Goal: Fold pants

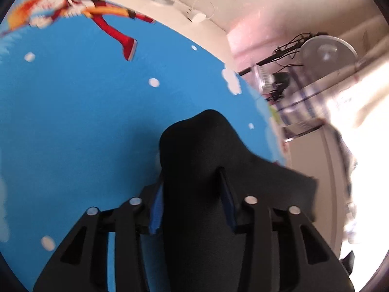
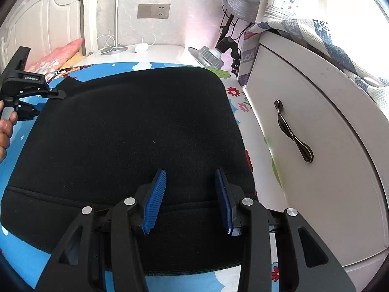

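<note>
Right wrist view shows my bed sheet (image 2: 22, 250), bright blue with cartoon clouds and flowers, carrying the black pants (image 2: 131, 131). They lie spread as one broad dark panel across the sheet, reaching nearly to its right edge beside the white cabinet (image 2: 316, 160), with a stitched seam running across the near part. Past the sheet's far edge a white ledge (image 2: 167, 50) holds a lamp base and coiled white cable, under a wall socket (image 2: 153, 11).

My right gripper (image 2: 190, 199) hangs over the near part of the pants, its blue pads (image 2: 155, 199) spread apart with only flat fabric showing in the gap; they pinch nothing.

At the sheet's left edge, my left gripper (image 2: 36, 92) sits at the far left corner of the pants, my hand (image 2: 6, 131) on its handle.

From the left wrist view, that left gripper (image 1: 194, 206) has a bunched fold of the pants (image 1: 201, 170) filling the gap between its pads (image 1: 156, 211), the cloth rising in a hump above the blue sheet (image 1: 73, 112). This view is blurred, yet the fabric presses against both pads, so I read it as pinching the pants.
</note>
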